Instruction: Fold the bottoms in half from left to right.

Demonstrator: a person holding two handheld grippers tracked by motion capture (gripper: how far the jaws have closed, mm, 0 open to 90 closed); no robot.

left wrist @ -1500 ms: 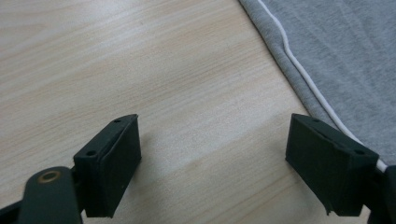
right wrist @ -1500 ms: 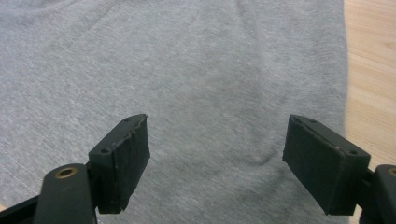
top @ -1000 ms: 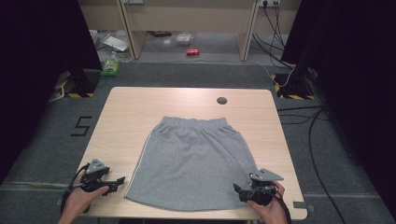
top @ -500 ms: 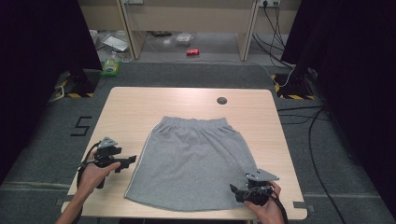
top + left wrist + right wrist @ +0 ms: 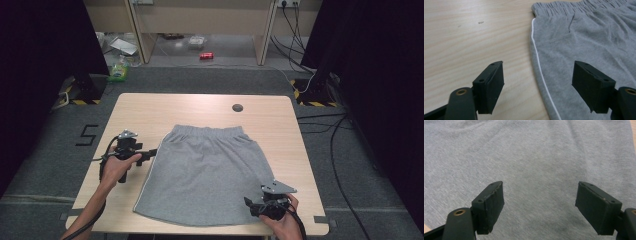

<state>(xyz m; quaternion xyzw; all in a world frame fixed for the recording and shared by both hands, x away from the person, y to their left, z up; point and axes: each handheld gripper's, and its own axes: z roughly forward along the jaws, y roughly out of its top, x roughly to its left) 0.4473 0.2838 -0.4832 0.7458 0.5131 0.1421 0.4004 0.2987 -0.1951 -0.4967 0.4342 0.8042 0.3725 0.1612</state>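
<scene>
Grey shorts (image 5: 210,172) with an elastic waistband (image 5: 574,6) and a white side stripe (image 5: 537,57) lie flat on the wooden table (image 5: 150,112), waistband at the far side. My left gripper (image 5: 150,152) sits at the garment's left edge near the waistband; its jaws stand wide open over the stripe (image 5: 537,87). My right gripper (image 5: 252,206) hovers over the near right corner of the shorts (image 5: 529,157), jaws wide apart with nothing between them.
A dark round hole (image 5: 238,107) marks the table's far side. The table's near edge lies just below the hem. On the floor beyond the table lie a red can (image 5: 206,55), a green item (image 5: 118,73) and cables (image 5: 320,122).
My left gripper has moved away from the near left corner, forward and right, up to the shorts' left edge near the waistband. The right gripper has shifted only slightly.
</scene>
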